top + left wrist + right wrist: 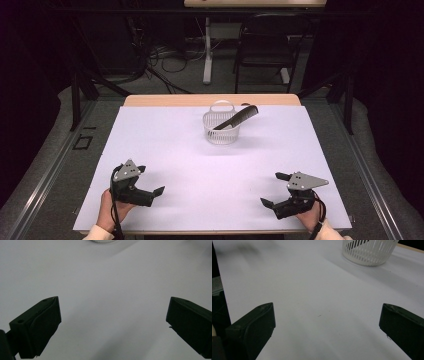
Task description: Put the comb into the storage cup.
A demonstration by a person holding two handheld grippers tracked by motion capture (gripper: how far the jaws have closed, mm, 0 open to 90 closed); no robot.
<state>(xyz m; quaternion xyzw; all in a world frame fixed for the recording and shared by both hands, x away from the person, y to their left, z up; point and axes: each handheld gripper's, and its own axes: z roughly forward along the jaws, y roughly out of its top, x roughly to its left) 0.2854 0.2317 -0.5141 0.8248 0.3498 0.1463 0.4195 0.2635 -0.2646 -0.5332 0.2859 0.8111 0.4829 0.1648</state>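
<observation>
- The white slatted basket (221, 129) stands near the far middle of the white surface (190, 165), its loop handle toward the far edge. A black comb (236, 118) lies slanted inside it, one end down in the basket and the toothed end propped over the rim to the right — it is too long to lie flat within.
- The left gripper (150, 184) rests low at the near left corner, held in the person's hand; its fingers (37, 327) stand wide apart with nothing between them, only bare surface ahead.
- The right gripper (274, 189) sits at the near right corner, likewise spread wide and empty; from its own view the basket's wall (368, 252) shows far ahead and to the right.
- Both grippers are well apart from the basket and comb, one to each side — seemingly a resting stance that leaves the middle of the surface free, with the comb judged already stowed.
</observation>
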